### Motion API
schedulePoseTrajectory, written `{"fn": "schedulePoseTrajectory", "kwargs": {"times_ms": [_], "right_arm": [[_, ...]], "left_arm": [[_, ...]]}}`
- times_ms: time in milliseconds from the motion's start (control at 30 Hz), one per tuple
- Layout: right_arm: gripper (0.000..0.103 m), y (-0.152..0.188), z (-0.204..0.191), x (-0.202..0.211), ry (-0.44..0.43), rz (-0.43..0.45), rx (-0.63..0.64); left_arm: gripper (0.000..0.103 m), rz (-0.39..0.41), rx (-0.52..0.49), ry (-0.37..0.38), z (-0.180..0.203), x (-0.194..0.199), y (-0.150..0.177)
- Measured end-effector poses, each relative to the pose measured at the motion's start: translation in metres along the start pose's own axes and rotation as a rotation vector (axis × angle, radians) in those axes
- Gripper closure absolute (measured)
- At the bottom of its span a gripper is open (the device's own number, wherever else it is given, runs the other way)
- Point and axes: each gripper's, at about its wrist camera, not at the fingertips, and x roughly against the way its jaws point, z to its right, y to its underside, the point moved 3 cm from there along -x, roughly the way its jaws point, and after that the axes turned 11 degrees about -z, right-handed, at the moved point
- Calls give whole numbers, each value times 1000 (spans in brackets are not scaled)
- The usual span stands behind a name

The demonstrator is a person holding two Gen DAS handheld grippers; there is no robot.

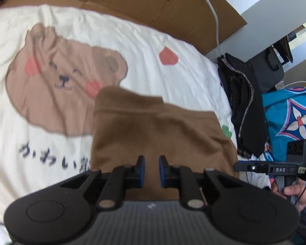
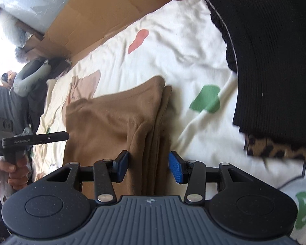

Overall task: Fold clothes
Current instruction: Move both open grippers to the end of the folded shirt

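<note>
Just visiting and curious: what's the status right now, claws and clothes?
Left claw open, over brown garment. Right claw open, straddling its folded edge, not clamped. Black clothes pile alongside on bear-print bedspread, not blocking.

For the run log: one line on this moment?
brown garment: folded on bedspread | left claw: open | right claw: open, straddling folded edge

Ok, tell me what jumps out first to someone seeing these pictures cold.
The folded brown garment lies on the bed right in front of both grippers, the left gripper and right gripper both open over it. Behind it, the big smiling bear print fills the cream bedsheet. A pile of black clothes sits at the bed's right edge.
</note>
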Motion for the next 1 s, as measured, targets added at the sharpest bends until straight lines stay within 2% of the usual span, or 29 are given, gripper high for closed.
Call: {"fn": "schedulePoseTrajectory", "kwargs": {"times_ms": [333, 533, 700, 800, 1000], "right_arm": [[53, -11, 11, -16, 0, 3, -22], [54, -10, 15, -16, -6, 12, -41], [53, -12, 12, -18, 0, 17, -27], [53, -15, 14, -21, -9, 11, -32], [53, -17, 21, -28, -70, 14, -62]], "left_arm": [[89, 72, -2, -90, -18, -5, -37], [89, 98, 18, -115, -23, -19, -43], [87, 131, 14, -119, -18, -8, -38], [81, 132, 18, -121, -20, 2, -29], [80, 97, 53, -123, -28, 11, -3]]}}
